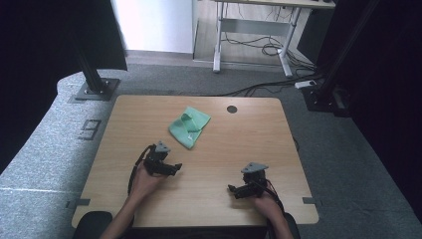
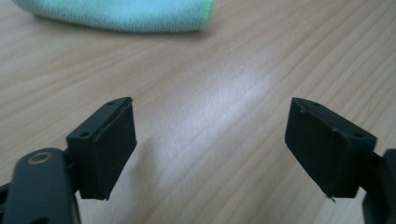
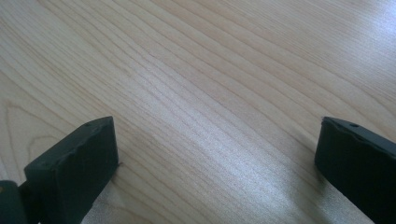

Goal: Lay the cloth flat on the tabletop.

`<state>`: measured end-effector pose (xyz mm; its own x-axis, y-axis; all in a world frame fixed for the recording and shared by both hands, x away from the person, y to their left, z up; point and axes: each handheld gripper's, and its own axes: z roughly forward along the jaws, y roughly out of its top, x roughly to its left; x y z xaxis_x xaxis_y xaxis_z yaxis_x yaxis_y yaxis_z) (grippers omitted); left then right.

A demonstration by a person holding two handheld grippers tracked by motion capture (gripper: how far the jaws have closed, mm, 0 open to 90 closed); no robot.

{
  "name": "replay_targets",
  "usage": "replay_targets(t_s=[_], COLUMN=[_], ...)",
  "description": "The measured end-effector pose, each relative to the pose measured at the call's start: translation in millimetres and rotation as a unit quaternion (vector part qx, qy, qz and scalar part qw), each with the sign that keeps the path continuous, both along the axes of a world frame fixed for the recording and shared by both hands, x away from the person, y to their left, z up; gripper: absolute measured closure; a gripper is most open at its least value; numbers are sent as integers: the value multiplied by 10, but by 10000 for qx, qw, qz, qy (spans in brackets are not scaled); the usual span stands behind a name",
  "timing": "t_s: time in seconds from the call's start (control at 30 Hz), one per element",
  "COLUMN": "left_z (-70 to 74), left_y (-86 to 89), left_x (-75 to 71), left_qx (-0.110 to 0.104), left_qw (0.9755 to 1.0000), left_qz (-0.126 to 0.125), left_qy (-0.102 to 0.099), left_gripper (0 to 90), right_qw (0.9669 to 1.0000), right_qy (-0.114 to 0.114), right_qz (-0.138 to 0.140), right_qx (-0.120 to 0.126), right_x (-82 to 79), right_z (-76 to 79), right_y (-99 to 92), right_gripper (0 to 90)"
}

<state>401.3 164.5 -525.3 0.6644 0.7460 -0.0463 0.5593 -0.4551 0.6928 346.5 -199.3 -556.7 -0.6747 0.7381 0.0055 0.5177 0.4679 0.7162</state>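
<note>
The pale rectangular wooden table (image 1: 234, 144) carries everything, its grain running bare between and ahead of both pairs of jaws. The folded mint-green microfibre cloth (image 1: 189, 127) lies flat on it, well ahead of the left gripper's jaws and slightly to their left in the left gripper view (image 2: 116, 14), touching neither pad. The black left gripper (image 1: 175, 168), held in the person's left hand (image 1: 144, 179), has its jaws spread fairly wide with nothing but wood between them. The black right gripper (image 1: 232, 189), held in the right hand (image 1: 266, 201), has its jaws spread wide over bare wood, far from the cloth.
</note>
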Motion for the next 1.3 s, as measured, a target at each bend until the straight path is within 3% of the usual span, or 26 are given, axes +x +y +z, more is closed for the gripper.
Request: replay_targets(t_s=[0.4,0.57,0.83,1.07,1.23,1.3], left_z=[133,177,178,180,100,42], left_y=[-133,-270,-445,-560,-569,-564], left_x=[271,421,626,779,887,918], left_qx=[-74,-46,-175,-80,-140,-22], left_qw=[9997,9995,9991,9992,9995,9997], left_qz=[-163,-263,-357,-343,-273,-243], left_qy=[-166,-192,-143,-178,-79,1], left_gripper=[290,326,402,460,539,555], right_qw=[10000,10000,10000,10000,10000,10000], right_qy=[-1,-2,3,4,5,6], right_qz=[-5,-3,-5,-3,5,5], right_qx=[3,4,5,5,9,10], right_x=[-4,-5,-8,-11,-13,-13], right_z=[0,0,0,0,0,0], right_y=[-3,-5,-6,-7,-8,-8], right_gripper=[0,0,0,0,0,0])
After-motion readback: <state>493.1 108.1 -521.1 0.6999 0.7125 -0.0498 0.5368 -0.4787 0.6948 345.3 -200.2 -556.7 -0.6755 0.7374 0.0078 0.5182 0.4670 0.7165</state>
